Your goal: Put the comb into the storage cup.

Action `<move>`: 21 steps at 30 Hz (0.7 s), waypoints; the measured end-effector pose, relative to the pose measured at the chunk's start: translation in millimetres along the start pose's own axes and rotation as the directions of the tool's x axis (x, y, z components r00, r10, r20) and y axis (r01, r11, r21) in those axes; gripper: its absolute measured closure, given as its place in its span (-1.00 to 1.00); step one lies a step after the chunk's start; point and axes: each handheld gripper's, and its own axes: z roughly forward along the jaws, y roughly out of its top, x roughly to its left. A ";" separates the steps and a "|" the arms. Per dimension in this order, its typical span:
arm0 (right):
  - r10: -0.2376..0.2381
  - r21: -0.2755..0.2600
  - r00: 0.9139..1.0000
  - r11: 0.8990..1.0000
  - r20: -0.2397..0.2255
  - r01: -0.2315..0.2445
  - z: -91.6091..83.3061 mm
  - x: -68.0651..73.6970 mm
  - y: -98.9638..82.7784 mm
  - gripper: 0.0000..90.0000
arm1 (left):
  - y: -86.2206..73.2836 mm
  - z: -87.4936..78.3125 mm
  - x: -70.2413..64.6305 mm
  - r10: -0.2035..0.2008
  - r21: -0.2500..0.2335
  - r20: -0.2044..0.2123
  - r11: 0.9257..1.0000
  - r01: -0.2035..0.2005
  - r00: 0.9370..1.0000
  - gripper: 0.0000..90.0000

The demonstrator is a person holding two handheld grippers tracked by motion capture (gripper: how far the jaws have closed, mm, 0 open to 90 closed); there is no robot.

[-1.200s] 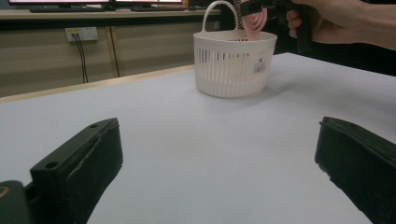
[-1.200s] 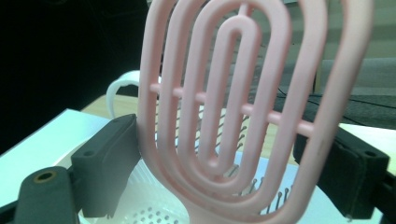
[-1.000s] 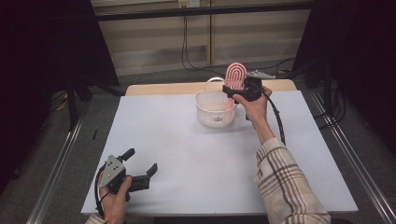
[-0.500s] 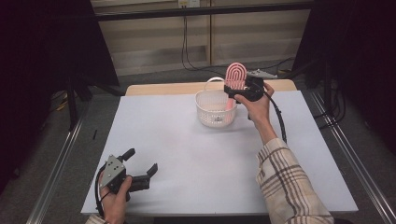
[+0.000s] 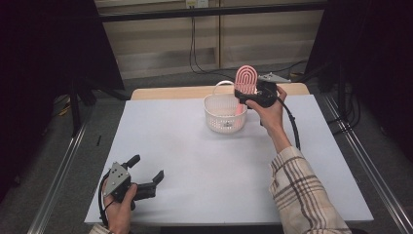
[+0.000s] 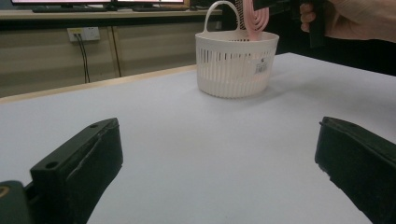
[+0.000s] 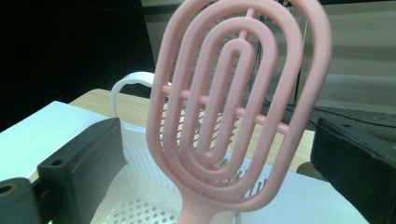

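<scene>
A pink oval hairbrush [image 5: 246, 80] stands handle-down in a white slotted basket [image 5: 224, 117] at the back of the table. My right gripper [image 5: 242, 96] is held at the basket's right rim. Its jaws have just been opening. In the right gripper view the hairbrush [image 7: 233, 93] rises between the two wide-apart jaws, with a gap on each side, above the basket [image 7: 135, 140]. My left gripper [image 5: 147, 166] rests open near the front left edge, with nothing between its jaws. The left gripper view shows the basket [image 6: 236, 65] and brush [image 6: 257, 18] far off.
The pale table [image 5: 195, 161] has a wooden strip along its far edge. The basket's handle [image 5: 223, 84] arches up at its back. Metal rails run along both sides of the table, and cables hang on the wall behind.
The right hand has shifted only slightly beside the basket, and the brush stays upright in it. The left gripper has kept still.
</scene>
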 end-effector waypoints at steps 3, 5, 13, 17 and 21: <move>-0.001 -0.003 1.000 1.000 0.009 0.001 -2.3 -0.2 -1.5 -0.95 | 0.5 0.5 -0.8 0.005 0.002 -0.002 1.000 -0.005 1.000 -0.98; -0.004 0.000 1.000 1.000 0.017 0.004 -3.7 -1.5 -2.9 -0.94 | 0.9 0.2 -0.7 0.014 0.002 -0.005 1.000 -0.014 1.000 -0.98; -0.012 -0.009 0.999 1.000 0.040 0.012 -10.6 -0.1 -1.9 -0.96 | 1.2 0.5 0.0 0.004 -0.003 -0.011 1.000 -0.004 1.000 -0.98; -0.024 -0.021 0.999 0.999 0.044 0.025 -16.0 0.6 0.2 -0.96 | 1.0 -0.1 0.8 0.001 -0.002 -0.017 1.000 -0.001 1.000 -0.98; -0.034 -0.029 0.998 0.999 0.048 0.036 -21.7 1.9 1.1 -0.96 | 0.8 0.0 0.7 0.001 -0.001 -0.018 1.000 -0.001 1.000 -0.98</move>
